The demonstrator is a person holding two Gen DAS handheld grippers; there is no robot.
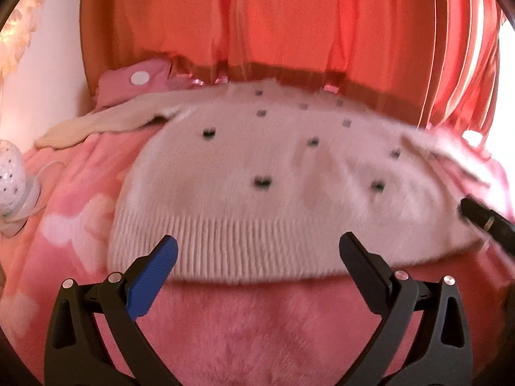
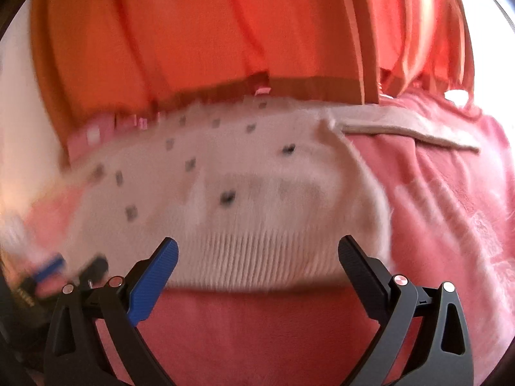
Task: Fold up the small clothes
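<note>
A small fluffy white sweater (image 1: 273, 173) with dark square dots lies flat on a pink blanket (image 1: 241, 321), its ribbed hem toward me. One sleeve (image 1: 106, 122) stretches out to the left. My left gripper (image 1: 257, 254) is open and empty, its fingertips just above the hem. The sweater also shows in the right wrist view (image 2: 257, 199), with the other sleeve (image 2: 412, 132) stretched to the right. My right gripper (image 2: 257, 254) is open and empty over the right part of the hem. The right gripper's tip (image 1: 482, 222) shows at the sweater's right edge in the left wrist view.
Orange-red curtains (image 1: 289, 25) hang behind the bed. A pink pillow with white dots (image 1: 138, 77) lies at the back left. A white perforated lamp (image 1: 9, 173) with a cord stands at the left edge. The left gripper (image 2: 51, 273) shows blurred at the lower left.
</note>
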